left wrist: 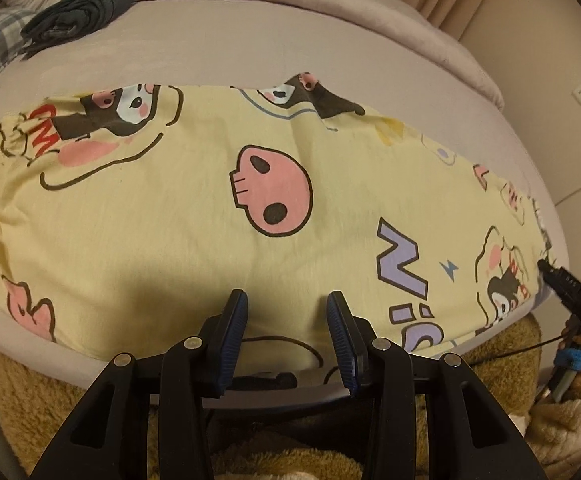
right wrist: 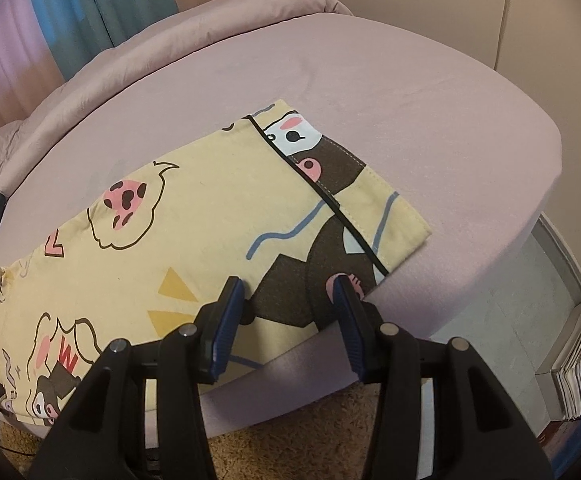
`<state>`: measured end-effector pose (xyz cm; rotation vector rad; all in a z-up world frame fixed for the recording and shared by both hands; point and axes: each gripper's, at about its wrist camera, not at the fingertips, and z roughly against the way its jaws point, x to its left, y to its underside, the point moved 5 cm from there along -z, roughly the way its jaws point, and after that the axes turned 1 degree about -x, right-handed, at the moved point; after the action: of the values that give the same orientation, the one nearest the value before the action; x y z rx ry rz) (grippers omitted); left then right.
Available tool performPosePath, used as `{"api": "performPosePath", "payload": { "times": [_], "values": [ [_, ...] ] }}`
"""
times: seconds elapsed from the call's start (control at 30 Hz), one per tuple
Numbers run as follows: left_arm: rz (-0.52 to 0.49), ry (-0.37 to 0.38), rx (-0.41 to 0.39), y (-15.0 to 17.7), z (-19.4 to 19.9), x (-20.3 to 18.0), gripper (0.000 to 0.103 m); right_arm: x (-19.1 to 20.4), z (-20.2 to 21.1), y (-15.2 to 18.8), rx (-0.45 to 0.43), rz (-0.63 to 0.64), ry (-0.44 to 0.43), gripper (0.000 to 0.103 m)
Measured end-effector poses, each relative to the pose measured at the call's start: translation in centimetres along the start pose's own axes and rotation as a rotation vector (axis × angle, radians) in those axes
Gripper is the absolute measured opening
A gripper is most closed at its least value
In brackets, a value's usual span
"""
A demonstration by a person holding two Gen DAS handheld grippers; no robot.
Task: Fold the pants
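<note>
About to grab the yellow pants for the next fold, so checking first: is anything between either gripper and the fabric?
Nothing visible. The left gripper hangs open over the near edge of the yellow pants, and the right gripper hangs open at the cuff end. The dark folded garment lies well away on the bed.

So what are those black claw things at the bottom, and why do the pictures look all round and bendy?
Those claws are two grabbers a person holds, one in each hand. Each grabber has a tiny camera looking along its fingers, and the wide lens bends the picture. One picture comes from the left gripper, the other from the right gripper. Both are open and hold nothing. On the pink bed lie yellow cartoon pants, spread flat, waiting to be folded. A dark folded garment sits at the far side.
</note>
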<state>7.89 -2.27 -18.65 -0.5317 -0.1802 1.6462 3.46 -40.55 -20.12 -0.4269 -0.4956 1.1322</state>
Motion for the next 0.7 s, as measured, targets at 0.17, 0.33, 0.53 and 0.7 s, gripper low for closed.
{"api": "performPosePath", "payload": {
  "times": [0.17,0.33,0.53,0.7],
  "values": [
    [-0.050,0.027,0.001,-2.4,1.0,-3.1,0.041,-0.1,1.0,-0.5,-0.006,0.021,0.113,0.055],
    [-0.146,0.160,-0.070,-5.1,1.2,-9.2,0.065,-2.8,3.3,-2.1,-0.092,-0.039,0.100,0.079],
    [-0.164,0.249,0.017,-4.8,-2.7,-14.0,0.065,-6.0,2.7,-3.7,-0.100,-0.190,-0.082,0.082],
    [-0.144,0.268,0.093,-3.2,-5.0,-14.2,0.065,-6.0,-0.7,-3.9,-0.035,-0.227,-0.122,0.073]
  ]
}}
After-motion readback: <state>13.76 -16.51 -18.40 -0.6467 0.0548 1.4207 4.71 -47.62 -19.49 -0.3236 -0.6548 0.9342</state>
